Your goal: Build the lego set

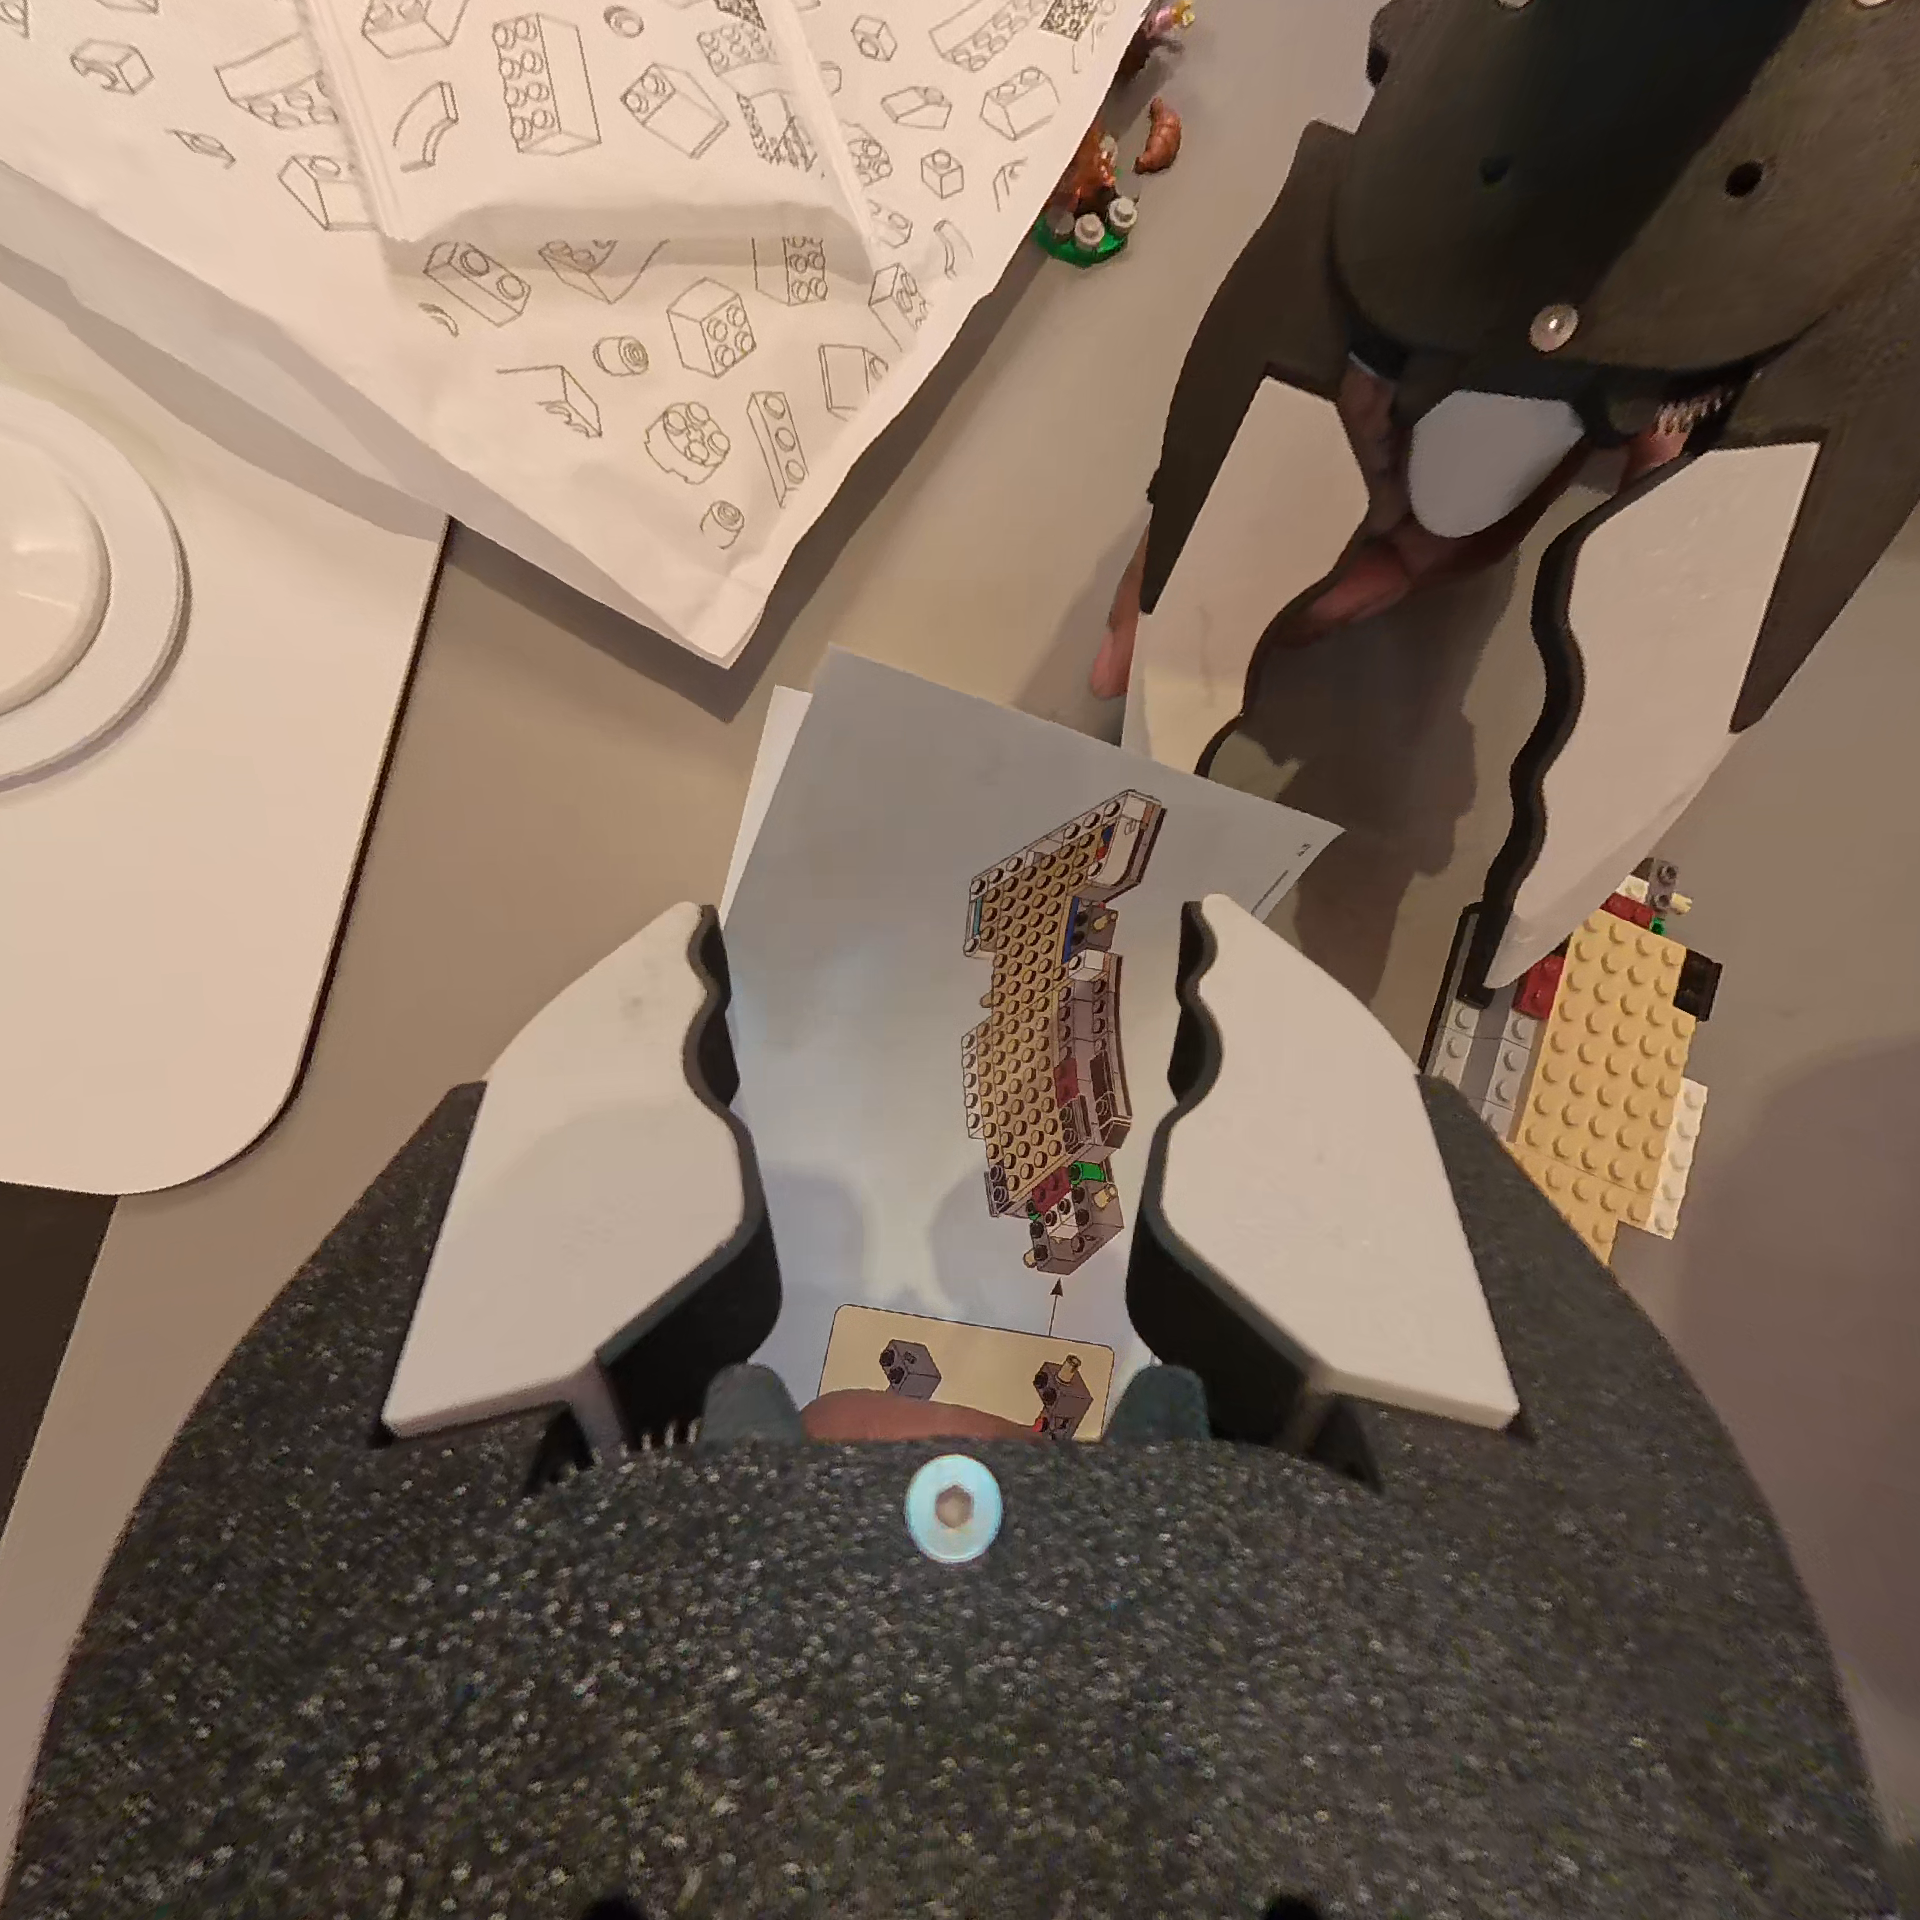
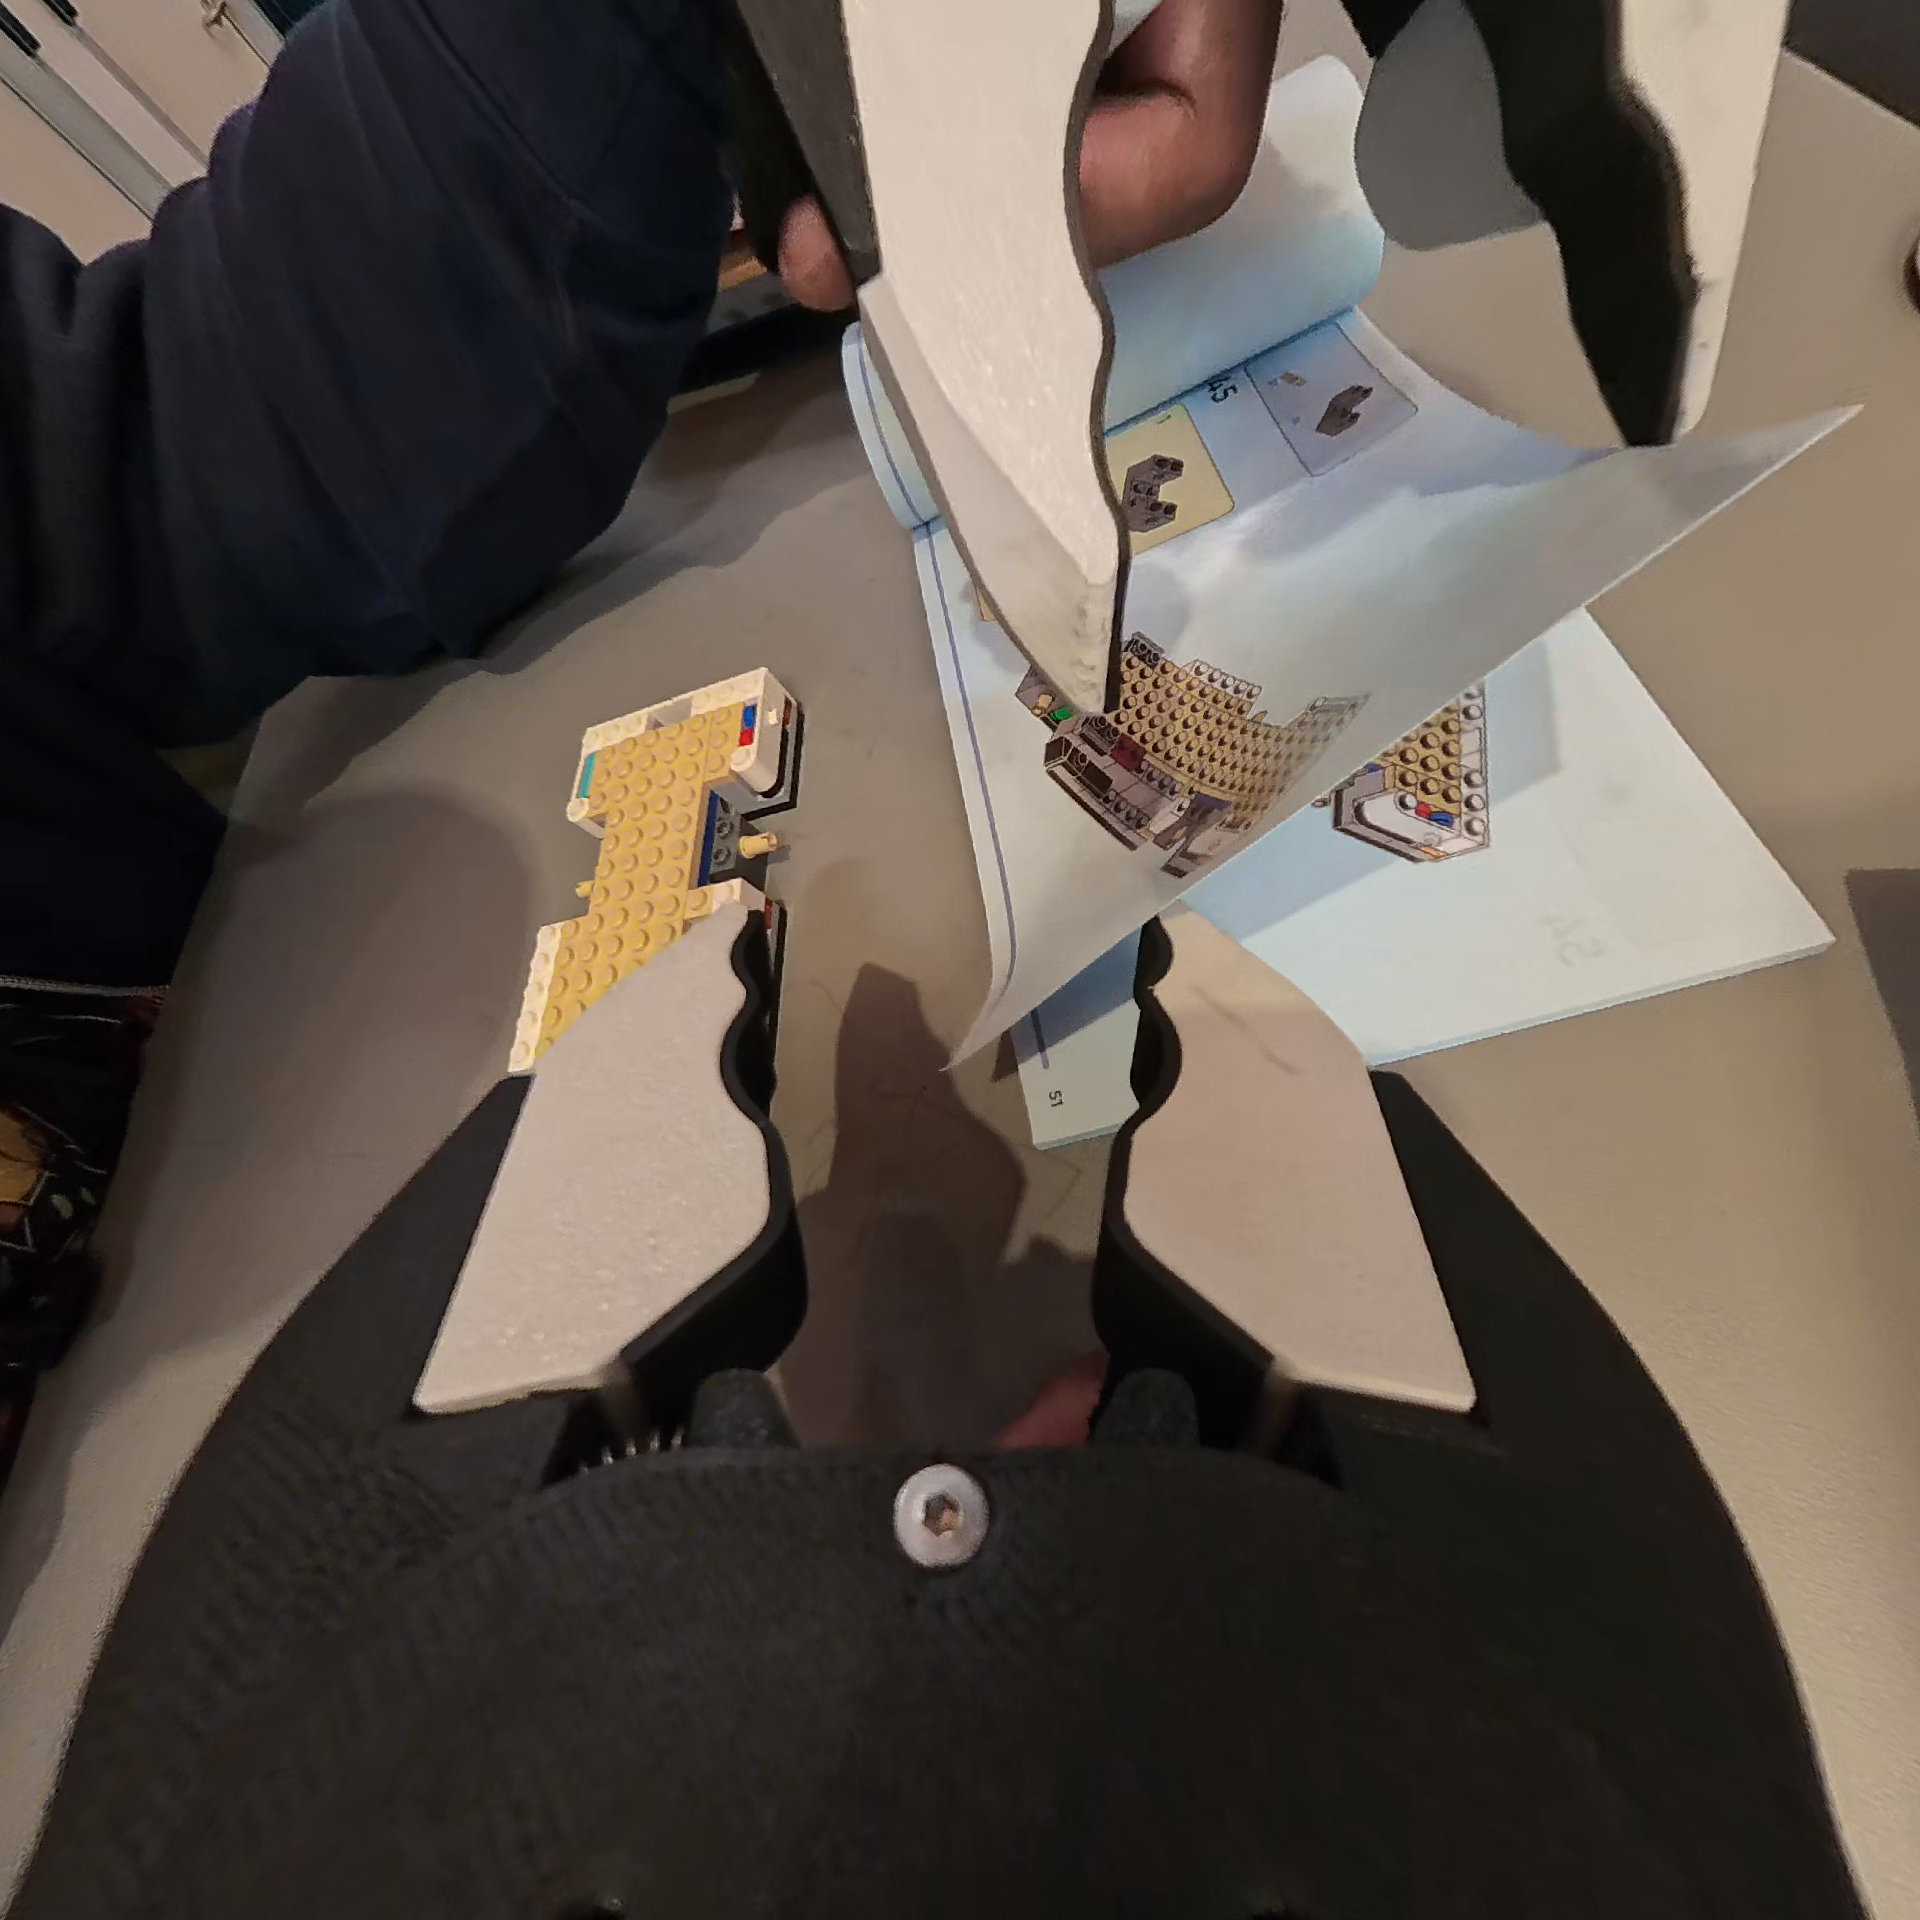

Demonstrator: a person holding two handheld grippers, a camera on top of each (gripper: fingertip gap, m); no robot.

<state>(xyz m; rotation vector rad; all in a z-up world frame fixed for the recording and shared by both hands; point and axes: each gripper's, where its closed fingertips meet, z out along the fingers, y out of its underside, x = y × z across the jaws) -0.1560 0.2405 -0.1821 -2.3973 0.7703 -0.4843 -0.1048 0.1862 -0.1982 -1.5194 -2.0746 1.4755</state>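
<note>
Left tongs (image 1: pixel 951 914) spread, with raised booklet page (image 1: pixel 852 1039) standing between fingers, not pinched. Right tongs (image 2: pixel 951 935) spread too, low over tabletop (image 2: pixel 395 852), just beside tan brick build (image 2: pixel 644 821).

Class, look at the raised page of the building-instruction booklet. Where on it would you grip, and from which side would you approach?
Probably grip the raised page at its free corner, the nearest bare edge to the open right claw. It curls up clear of the booklet and table, so one finger can pass under and one over, approaching edge-on from the brick model's side.
</note>
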